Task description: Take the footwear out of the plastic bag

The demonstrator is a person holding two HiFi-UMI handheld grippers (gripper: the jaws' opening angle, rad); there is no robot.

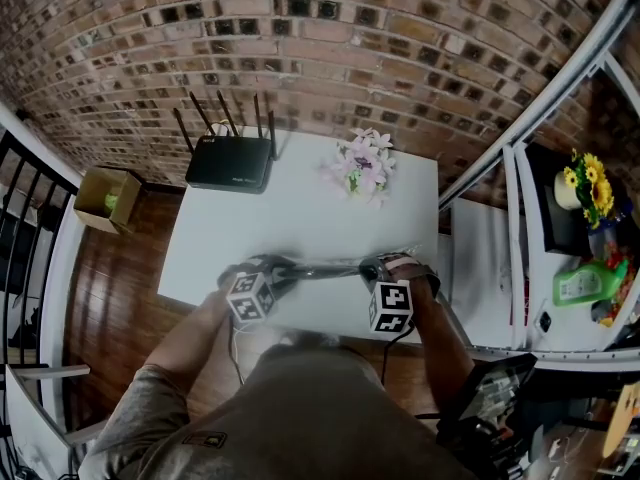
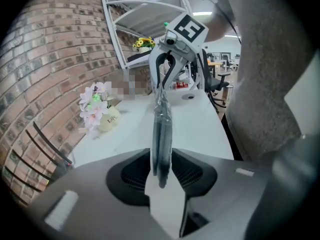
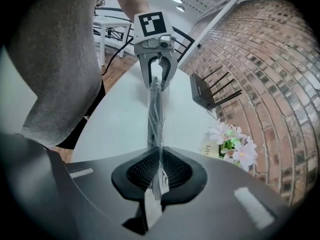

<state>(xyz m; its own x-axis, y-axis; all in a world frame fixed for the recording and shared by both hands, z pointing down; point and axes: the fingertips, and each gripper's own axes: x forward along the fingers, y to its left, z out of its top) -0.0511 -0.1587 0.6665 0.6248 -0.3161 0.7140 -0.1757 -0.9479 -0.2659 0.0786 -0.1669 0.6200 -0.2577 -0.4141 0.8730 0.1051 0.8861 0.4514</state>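
A clear plastic bag [image 1: 325,268] with dark footwear inside hangs stretched level between my two grippers, just above the near edge of the white table [image 1: 300,218]. In the left gripper view the dark flat footwear [image 2: 162,134] runs edge-on away from my left gripper [image 2: 161,171], whose jaws stand partly apart and press on its near end through the bag. My right gripper [image 3: 159,176] is shut on thin clear film of the bag [image 3: 155,119]. Each gripper shows in the other's view: the right gripper [image 2: 163,91] and the left gripper [image 3: 156,81] face each other along the bag.
A black router [image 1: 230,163] with several antennas and a small pot of pink flowers [image 1: 362,168] stand at the table's far side. A white shelf unit [image 1: 560,218] with yellow flowers and a green bottle [image 1: 585,283] is on the right. A cardboard box [image 1: 105,198] sits on the floor, left.
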